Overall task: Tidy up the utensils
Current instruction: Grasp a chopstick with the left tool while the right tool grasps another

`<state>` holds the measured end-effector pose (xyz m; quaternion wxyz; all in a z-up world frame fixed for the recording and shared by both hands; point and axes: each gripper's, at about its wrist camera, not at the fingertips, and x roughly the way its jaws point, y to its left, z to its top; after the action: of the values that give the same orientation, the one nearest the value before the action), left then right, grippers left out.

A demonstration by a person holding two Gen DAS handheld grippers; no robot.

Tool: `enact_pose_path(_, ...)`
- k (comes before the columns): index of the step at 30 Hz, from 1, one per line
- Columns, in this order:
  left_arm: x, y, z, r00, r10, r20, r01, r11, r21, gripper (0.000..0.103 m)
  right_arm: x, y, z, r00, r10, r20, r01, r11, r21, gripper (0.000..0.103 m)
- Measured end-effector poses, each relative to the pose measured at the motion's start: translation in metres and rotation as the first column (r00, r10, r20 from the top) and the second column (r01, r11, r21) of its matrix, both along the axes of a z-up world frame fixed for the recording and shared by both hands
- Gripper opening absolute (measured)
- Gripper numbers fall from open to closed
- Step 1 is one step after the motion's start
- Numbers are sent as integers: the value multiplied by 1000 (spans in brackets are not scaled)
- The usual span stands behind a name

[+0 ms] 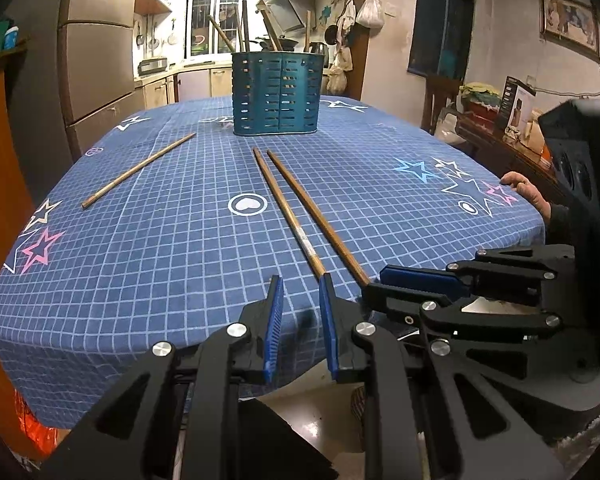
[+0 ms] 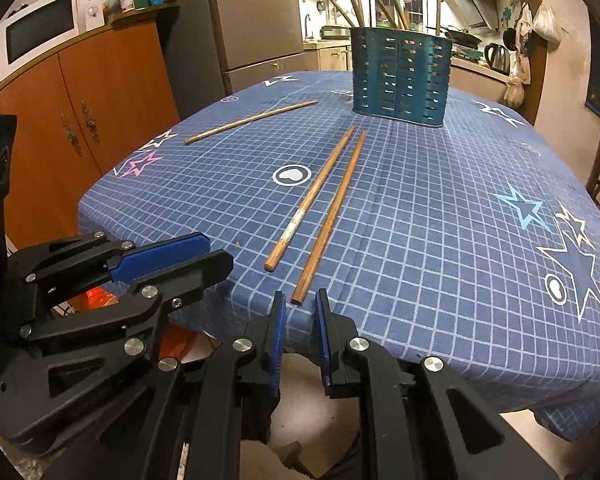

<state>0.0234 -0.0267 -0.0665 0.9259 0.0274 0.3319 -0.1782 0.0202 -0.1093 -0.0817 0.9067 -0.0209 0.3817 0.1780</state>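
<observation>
Three chopsticks lay on the blue checked cloth (image 1: 180, 264). Two of them lay side by side in the middle, close but apart, and pointed at the holder (image 1: 278, 94). The one with the pale band (image 1: 288, 216) lay to the left in the left view, and the plain one (image 1: 316, 216) lay just to its right. The third chopstick (image 1: 138, 170) lay alone, well off to the left, at a slant. The teal holder stood upright at the far side of the table, and more sticks (image 1: 245, 26) stood up out of it.

The left gripper (image 1: 300, 292) hung at the near edge of the table. Its blue pads stood a little apart with nothing between them. The near end of the banded chopstick showed just past its right pad. The right gripper (image 2: 300, 304) hung beside it at the same edge. Its pads also stood a little apart and held nothing. The plain chopstick's near end showed just ahead of the gap.

A hand (image 1: 526, 192) rested on the table's right edge.
</observation>
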Motion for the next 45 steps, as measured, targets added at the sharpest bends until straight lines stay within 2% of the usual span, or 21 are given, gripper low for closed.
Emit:
enact_pose_path(11, -4, 6, -2, 1000, 12, 19, -12, 1000, 0, 17, -5, -5, -7, 996, -6, 86, 4, 999, 32, 16)
enact_pose_path(17, -6, 8, -7, 999, 23, 27, -23, 1000, -10, 17, -14, -5, -14, 983, -10, 182, 4, 999, 35, 16)
enact_pose_path(25, -12, 4, -10, 999, 12, 49, -12, 1000, 4, 17, -21, 0, -19, 967, -20, 253, 16, 1000, 17, 16)
enact_pose_path(30, -12, -1, -10, 999, 6, 49, -7, 1000, 18, 17, -19, 1, -16, 971, -19, 237, 21, 1000, -3, 16)
enact_pose_path(37, -6, -3, -8, 999, -5, 47, 4, 1000, 25, 17, -10, -3, -8, 991, -16, 132, 13, 999, 30, 16)
enact_pose_path(41, 0, -1, -10, 1000, -3, 24, 2, 1000, 21, 17, -9, 3, -9, 991, -9, 136, 11, 1000, -11, 16)
enact_pose_path(45, 1, -6, -9, 999, -35, 8, 35, 999, 30, 17, -5, -1, -7, 994, -11, 108, 11, 1000, 2, 8)
